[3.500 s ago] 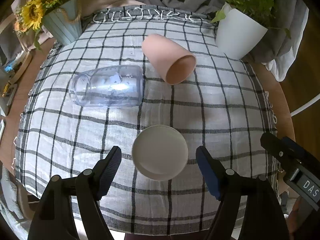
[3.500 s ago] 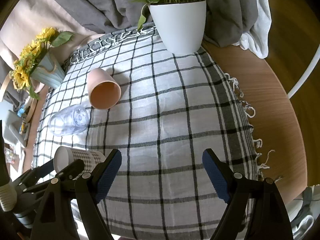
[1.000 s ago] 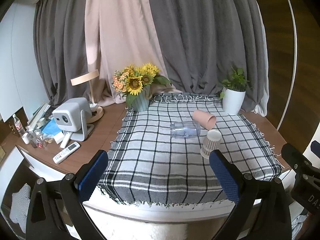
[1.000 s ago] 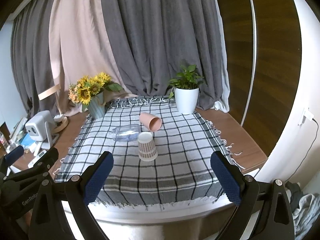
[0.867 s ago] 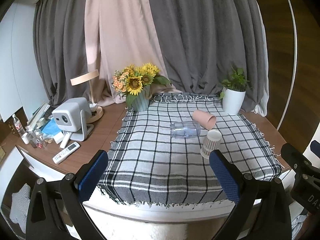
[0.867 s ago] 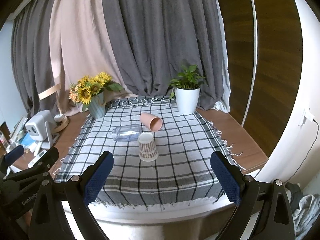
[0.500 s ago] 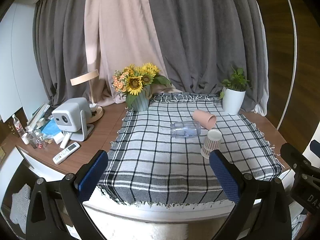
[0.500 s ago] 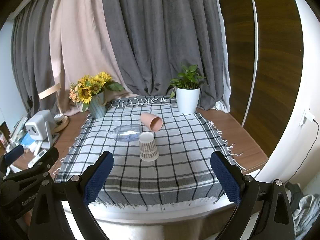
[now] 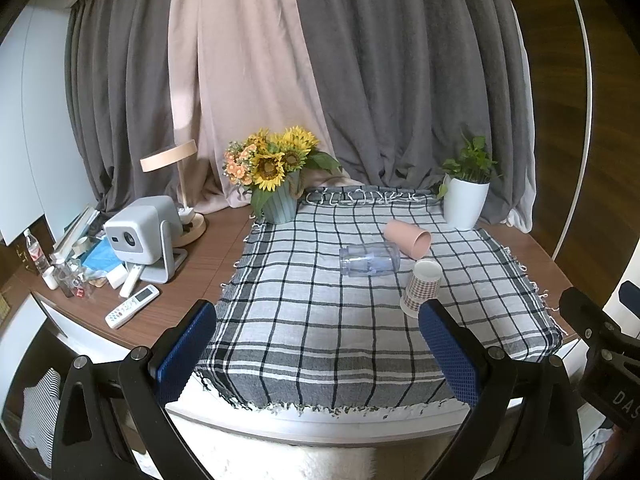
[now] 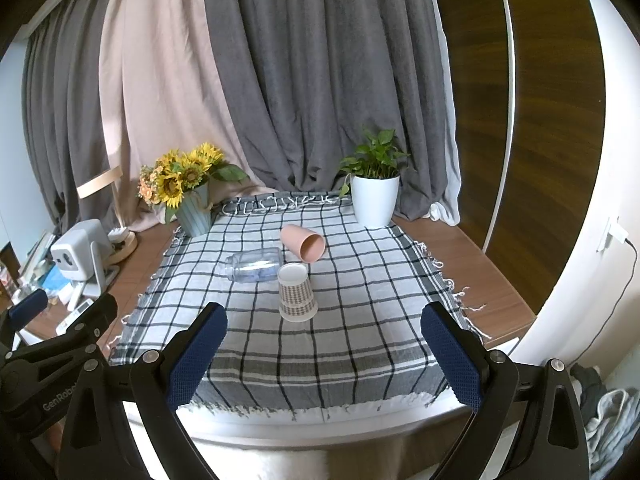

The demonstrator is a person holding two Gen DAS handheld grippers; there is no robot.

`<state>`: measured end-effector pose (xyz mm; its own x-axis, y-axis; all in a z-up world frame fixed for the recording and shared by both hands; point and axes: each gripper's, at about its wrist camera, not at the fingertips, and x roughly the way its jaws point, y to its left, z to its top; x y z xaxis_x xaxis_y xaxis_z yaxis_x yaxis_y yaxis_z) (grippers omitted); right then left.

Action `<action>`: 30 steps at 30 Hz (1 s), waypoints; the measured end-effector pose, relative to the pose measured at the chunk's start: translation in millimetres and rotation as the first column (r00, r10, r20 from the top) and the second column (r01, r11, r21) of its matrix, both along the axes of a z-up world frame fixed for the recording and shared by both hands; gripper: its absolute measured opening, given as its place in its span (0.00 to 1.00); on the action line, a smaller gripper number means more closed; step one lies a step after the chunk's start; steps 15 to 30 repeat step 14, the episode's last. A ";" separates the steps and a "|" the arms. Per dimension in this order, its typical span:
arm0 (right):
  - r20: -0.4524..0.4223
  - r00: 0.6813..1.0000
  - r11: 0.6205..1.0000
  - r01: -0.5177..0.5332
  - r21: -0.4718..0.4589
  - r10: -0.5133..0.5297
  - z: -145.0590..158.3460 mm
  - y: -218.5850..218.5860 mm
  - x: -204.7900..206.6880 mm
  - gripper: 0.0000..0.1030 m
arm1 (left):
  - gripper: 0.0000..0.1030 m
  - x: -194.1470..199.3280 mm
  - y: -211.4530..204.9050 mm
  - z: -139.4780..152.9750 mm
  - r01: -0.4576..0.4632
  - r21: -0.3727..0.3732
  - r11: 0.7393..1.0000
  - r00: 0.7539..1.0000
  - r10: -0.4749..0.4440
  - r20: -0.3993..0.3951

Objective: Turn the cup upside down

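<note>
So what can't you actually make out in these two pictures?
- Paper cup: in the left view, its lower right edge sits behind the blue pad of the left gripper.
- Clutter beside the projector: too small and warped to name, left view.
- Lamp: its base is mostly hidden behind the projector, right view.
- Clothes on the floor: cut off by the dark lens edge, right view.

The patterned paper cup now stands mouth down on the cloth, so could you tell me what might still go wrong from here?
1. The paper cup stands close to the clear jar lying on its side; the jar might roll and knock it.
2. The pink cup also lies on its side just behind.
3. The soft checked cloth could wrinkle and tilt it.
</note>
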<state>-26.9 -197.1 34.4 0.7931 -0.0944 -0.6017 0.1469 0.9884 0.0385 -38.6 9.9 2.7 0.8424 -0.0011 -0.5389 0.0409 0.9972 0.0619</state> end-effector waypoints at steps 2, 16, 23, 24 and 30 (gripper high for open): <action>0.000 1.000 1.000 0.000 -0.001 0.000 0.1 0.0 -0.2 0.95 | 1.00 -0.2 0.2 0.0 0.001 -0.001 1.000 1.000 -0.001 -0.001; -0.004 1.000 1.000 0.002 0.003 -0.002 -0.5 0.0 0.5 0.95 | 1.00 -0.5 -1.8 -2.1 -0.001 -0.002 1.000 1.000 0.001 -0.005; -0.004 1.000 1.000 0.002 0.003 -0.002 -0.5 0.0 0.5 0.95 | 1.00 -0.5 -1.8 -2.1 -0.001 -0.002 1.000 1.000 0.001 -0.005; -0.004 1.000 1.000 0.002 0.003 -0.002 -0.5 0.0 0.5 0.95 | 1.00 -0.5 -1.8 -2.1 -0.001 -0.002 1.000 1.000 0.001 -0.005; -0.004 1.000 1.000 0.002 0.003 -0.002 -0.5 0.0 0.5 0.95 | 1.00 -0.5 -1.8 -2.1 -0.001 -0.002 1.000 1.000 0.001 -0.005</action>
